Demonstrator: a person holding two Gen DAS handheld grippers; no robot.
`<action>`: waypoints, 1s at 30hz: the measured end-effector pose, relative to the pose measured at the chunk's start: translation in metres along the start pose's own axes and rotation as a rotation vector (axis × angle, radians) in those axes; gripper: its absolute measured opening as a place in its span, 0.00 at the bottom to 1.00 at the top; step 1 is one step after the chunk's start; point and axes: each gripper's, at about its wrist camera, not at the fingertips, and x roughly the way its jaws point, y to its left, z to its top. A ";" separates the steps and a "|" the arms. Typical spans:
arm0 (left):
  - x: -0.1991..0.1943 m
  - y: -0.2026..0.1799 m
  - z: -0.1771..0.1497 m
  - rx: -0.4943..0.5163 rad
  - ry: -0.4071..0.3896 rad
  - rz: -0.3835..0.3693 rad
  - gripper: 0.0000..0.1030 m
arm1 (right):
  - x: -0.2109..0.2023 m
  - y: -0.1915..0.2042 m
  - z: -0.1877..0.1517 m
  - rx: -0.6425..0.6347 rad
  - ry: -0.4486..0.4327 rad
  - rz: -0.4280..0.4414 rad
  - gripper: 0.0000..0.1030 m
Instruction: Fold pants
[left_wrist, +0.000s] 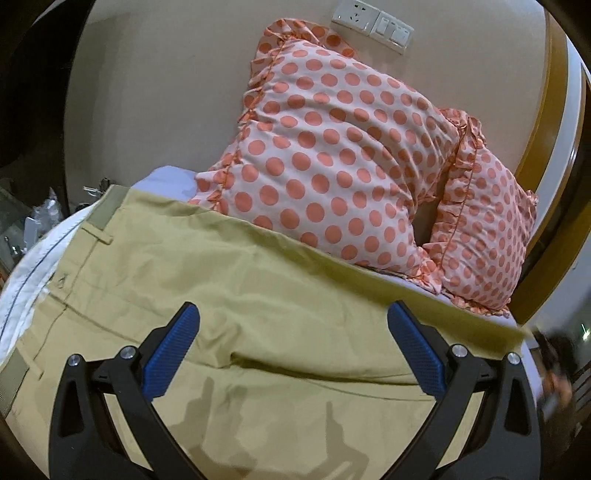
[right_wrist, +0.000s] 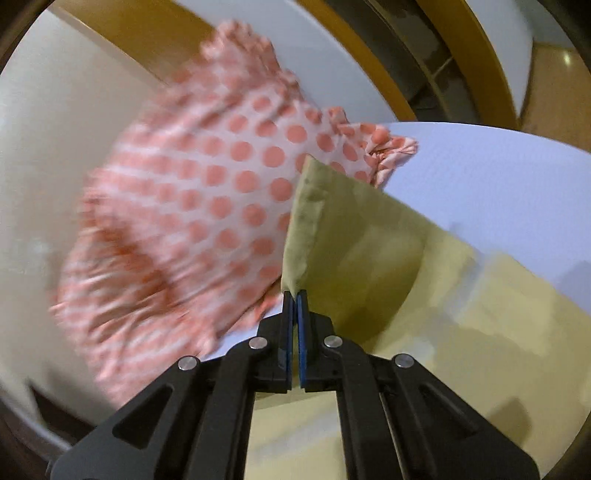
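Observation:
Khaki pants lie spread on the bed, waistband at the left with a belt loop and a back pocket showing. My left gripper is wide open just above the seat of the pants and holds nothing. My right gripper is shut on a leg hem of the pants and holds that corner lifted off the bed; the raised flap stands in front of the pillow. This view is motion-blurred.
Two pink pillows with orange dots lean against the beige wall at the head of the bed. The pale blue sheet lies under the pants. A wall socket panel is above. A wooden frame stands at the right.

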 end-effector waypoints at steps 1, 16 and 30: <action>0.006 0.000 0.003 -0.013 0.017 -0.017 0.98 | -0.026 -0.004 -0.016 0.006 -0.002 0.013 0.02; 0.142 0.041 0.014 -0.306 0.313 -0.026 0.03 | -0.092 -0.033 -0.092 0.043 0.049 -0.039 0.02; -0.103 0.052 -0.167 -0.250 0.144 -0.068 0.05 | -0.135 -0.071 -0.099 0.105 -0.020 -0.129 0.02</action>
